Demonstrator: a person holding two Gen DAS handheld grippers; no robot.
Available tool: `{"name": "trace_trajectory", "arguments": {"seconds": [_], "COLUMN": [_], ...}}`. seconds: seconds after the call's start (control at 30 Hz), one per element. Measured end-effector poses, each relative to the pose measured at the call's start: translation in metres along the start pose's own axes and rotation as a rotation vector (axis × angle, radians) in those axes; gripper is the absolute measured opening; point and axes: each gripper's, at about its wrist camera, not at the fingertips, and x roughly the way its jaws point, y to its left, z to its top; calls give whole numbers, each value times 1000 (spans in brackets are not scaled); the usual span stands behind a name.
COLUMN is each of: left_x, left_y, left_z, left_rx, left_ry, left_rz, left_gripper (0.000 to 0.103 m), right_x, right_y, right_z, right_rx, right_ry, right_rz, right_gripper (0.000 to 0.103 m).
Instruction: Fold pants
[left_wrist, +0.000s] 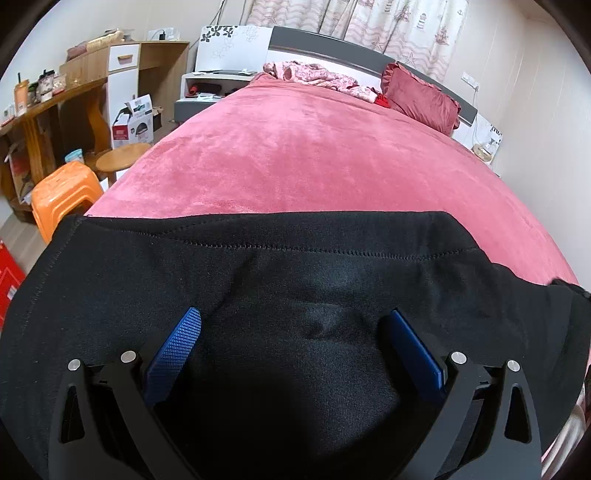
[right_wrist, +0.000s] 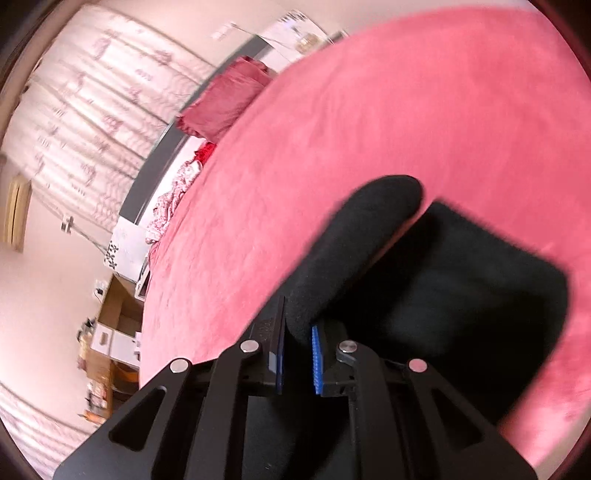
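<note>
Black pants (left_wrist: 295, 266) lie flat on the pink bedcover (left_wrist: 295, 147) near the bed's front edge, a stitched hem running across their far side. My left gripper (left_wrist: 293, 314) hovers just over them, its blue pads wide apart and gripping nothing: it is open. In the blurred right wrist view, my right gripper (right_wrist: 297, 317) is shut on a rolled fold of the black pants (right_wrist: 369, 229). That fold rises off the bedcover (right_wrist: 369, 110), and the remaining cloth lies flat to its right.
A dark red pillow (left_wrist: 421, 98) and a crumpled floral cloth (left_wrist: 314, 75) sit at the headboard. Left of the bed stand an orange plastic stool (left_wrist: 62, 192), a round wooden stool (left_wrist: 122, 157) and a cluttered wooden desk (left_wrist: 55, 99).
</note>
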Motion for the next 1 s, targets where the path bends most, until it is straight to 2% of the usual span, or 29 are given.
{"name": "trace_trajectory", "arguments": {"seconds": [0.17, 0.23, 0.33, 0.4, 0.47, 0.53, 0.6, 0.7, 0.73, 0.77, 0.83, 0.9, 1.0], "left_x": [-3, -3, -3, -3, -3, -4, -4, -5, -6, -5, -7, -13, -14], "left_y": [-2, -2, -2, -2, -2, -3, -3, -7, -12, -15, -23, -35, -62], "left_z": [-2, -2, -2, -2, -2, -2, -3, -3, -2, -1, 3, 11, 23], "left_rx": [2, 3, 3, 3, 3, 5, 7, 23, 39, 51, 62, 55, 93], "left_ry": [-2, -2, -2, -2, -1, -2, -3, 4, 20, 41, 61, 47, 41], "left_rz": [3, 3, 4, 4, 4, 7, 10, 40, 64, 84, 78, -7, -87], "left_gripper": [99, 99, 99, 99, 99, 99, 99, 99, 99, 99, 99, 99, 96], "right_x": [-39, -46, -43, -28, -31, -37, -46, -67, -72, -70, -56, -33, 1], "right_y": [-4, -16, -52, -79, -93, -91, -77, -42, -29, -20, -3, 9, 19], "right_z": [-20, -32, -52, -64, -64, -60, -58, -57, -56, -57, -55, -57, -68], "right_rx": [-126, -126, -23, 75, 184, 207, 138, -50, -124, -169, -268, -359, -446], "right_ry": [-51, -44, -2, 64, 33, 6, -32, -188, -242, -254, -205, -124, -13], "right_rz": [-92, -119, -159, -184, -94, -86, -164, -396, -431, -425, -398, -380, -383], "right_gripper": [10, 10, 11, 12, 18, 36, 44, 47, 47, 47, 48, 48, 47]}}
